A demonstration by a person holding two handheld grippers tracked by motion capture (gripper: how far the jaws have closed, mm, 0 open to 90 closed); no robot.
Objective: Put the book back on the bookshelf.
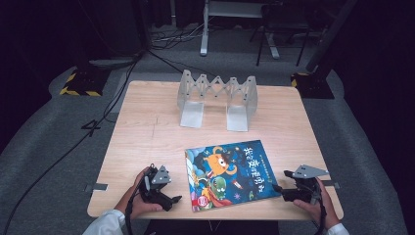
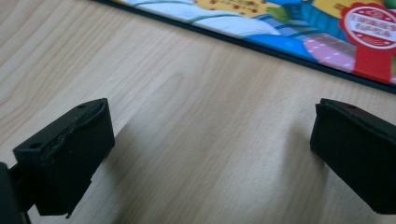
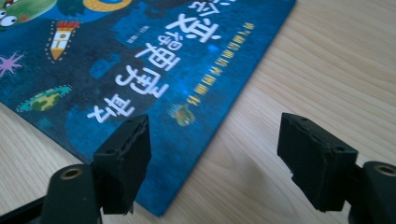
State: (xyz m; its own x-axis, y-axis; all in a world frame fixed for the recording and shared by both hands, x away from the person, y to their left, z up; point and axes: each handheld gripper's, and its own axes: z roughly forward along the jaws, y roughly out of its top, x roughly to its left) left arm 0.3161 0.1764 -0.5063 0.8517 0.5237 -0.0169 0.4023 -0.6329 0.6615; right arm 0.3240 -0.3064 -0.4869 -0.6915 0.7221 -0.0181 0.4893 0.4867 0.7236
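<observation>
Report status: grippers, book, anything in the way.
Left hand-held gripper open, right hand-held gripper open, flanking the book. Book flat, ungripped. Bookstand beyond, apart.

A light wooden table [image 1: 142, 142] carries a picture book [image 1: 229, 172] and a folding rack [image 1: 217, 99]

The blue picture book with cartoon monsters [image 1: 230, 172], lying flat on the light wooden table [image 1: 147, 132], carries a large white and yellow title in Chinese characters [image 3: 154, 70] on its cover. A red round seal with a ribbon [image 2: 376, 35] stands at its near left corner; the small print there is too blurred to read.
</observation>
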